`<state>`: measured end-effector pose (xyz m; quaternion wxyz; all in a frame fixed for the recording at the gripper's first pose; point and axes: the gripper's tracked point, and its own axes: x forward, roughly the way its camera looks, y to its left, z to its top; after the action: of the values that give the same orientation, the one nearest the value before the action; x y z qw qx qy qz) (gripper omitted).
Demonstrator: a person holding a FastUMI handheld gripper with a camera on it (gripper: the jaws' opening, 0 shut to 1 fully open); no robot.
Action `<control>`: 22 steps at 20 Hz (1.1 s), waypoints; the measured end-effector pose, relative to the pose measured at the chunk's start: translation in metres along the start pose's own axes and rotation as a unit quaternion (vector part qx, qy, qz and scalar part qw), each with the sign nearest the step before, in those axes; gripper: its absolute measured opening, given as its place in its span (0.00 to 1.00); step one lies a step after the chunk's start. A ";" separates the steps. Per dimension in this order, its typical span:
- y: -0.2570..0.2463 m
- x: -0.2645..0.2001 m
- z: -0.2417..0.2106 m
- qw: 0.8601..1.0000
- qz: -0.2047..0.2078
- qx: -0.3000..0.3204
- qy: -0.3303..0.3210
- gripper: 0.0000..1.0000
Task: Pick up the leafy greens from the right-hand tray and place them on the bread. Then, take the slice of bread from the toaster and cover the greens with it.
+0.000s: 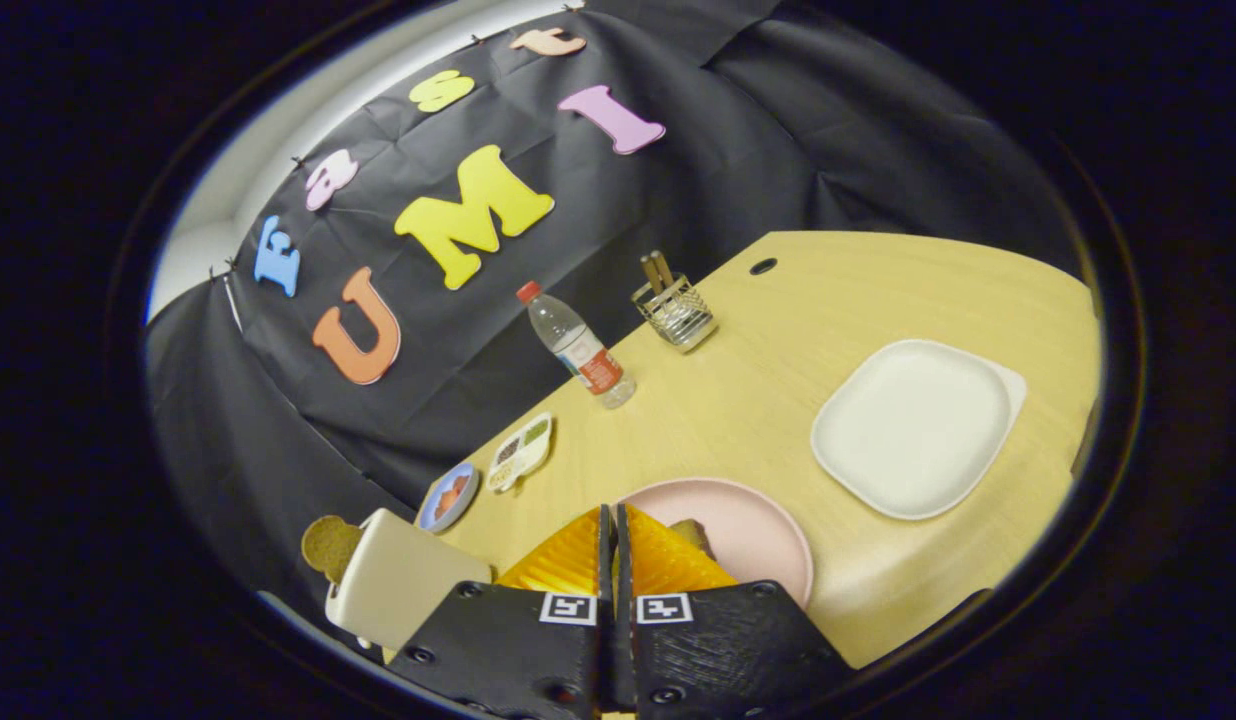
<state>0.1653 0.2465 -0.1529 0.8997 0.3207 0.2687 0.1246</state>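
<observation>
My gripper [613,512] is shut, its two fingers pressed together with nothing visible between them. Right behind the fingers lies a pink plate [768,535]; a small brownish piece [690,531], hard to identify, peeks out on it past the right finger, and the rest of the plate's near side is hidden. To the left of the fingers stands a cream toaster [398,580] with a brown slice of bread [328,545] sticking out of its slot. Beyond the plate to the right, a white square tray [913,425] lies bare on the wooden table [758,400].
Along the table's far edge stand a water bottle [578,345] with a red cap and a wire holder [676,310] with sticks in it. A small blue dish [448,497] and a white divided dish [520,452] lie beyond the toaster. A cable hole [763,266] marks the far tabletop.
</observation>
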 end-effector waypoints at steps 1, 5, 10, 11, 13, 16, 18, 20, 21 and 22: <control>-0.006 0.002 -0.002 1.000 -0.006 -0.003 0.001 0.00; -0.024 0.004 -0.008 1.000 -0.025 -0.018 0.001 0.00; -0.040 -0.001 -0.003 0.996 -0.054 -0.062 -0.016 0.09; -0.041 -0.002 -0.003 0.996 -0.056 -0.068 -0.019 0.14; -0.044 -0.005 -0.001 0.995 -0.059 -0.073 -0.021 0.23; -0.050 -0.008 -0.006 0.995 -0.065 -0.073 -0.011 0.34; -0.051 -0.013 -0.007 0.995 -0.064 -0.076 -0.011 0.38; -0.050 -0.022 -0.006 0.995 -0.061 -0.083 -0.015 0.51; -0.049 -0.027 0.000 0.994 -0.061 -0.090 -0.025 0.60; -0.047 -0.033 0.006 0.992 -0.061 -0.100 -0.041 0.69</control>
<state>0.1436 0.1942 -0.1661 0.9435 0.2165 0.2370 0.0827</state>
